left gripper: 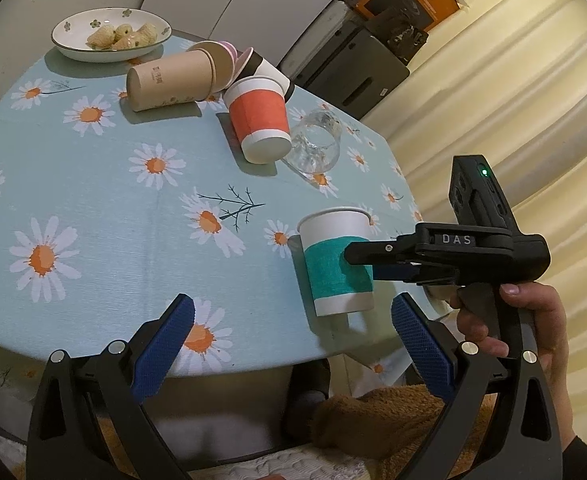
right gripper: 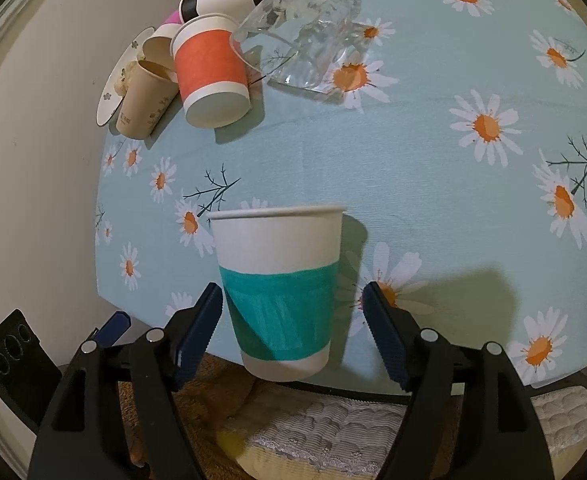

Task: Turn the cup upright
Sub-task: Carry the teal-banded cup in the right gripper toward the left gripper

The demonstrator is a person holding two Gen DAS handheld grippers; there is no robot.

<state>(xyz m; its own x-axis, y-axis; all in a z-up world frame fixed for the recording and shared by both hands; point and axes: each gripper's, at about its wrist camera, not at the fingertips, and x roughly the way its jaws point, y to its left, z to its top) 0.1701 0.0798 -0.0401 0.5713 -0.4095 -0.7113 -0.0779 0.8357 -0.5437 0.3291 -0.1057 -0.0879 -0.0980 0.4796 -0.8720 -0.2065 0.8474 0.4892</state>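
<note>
Each black claw (left gripper: 291, 322) has blue ridged pads (right gripper: 197, 334) and silver screws; "DAS" marks the right claw (right gripper: 293, 324), bare-skinned hand (left gripper: 533, 320)

Your right gripper (right gripper: 291, 312) sat at the near table (left gripper: 105, 184) edge with the upright cup (right gripper: 279, 288) between its spread fingers. Farther back lay a paper cup (right gripper: 211, 70) on its side, a glass mug (right gripper: 305, 28) just right of it, more tipped cups behind, and a plate (left gripper: 109, 34) far left.
</note>
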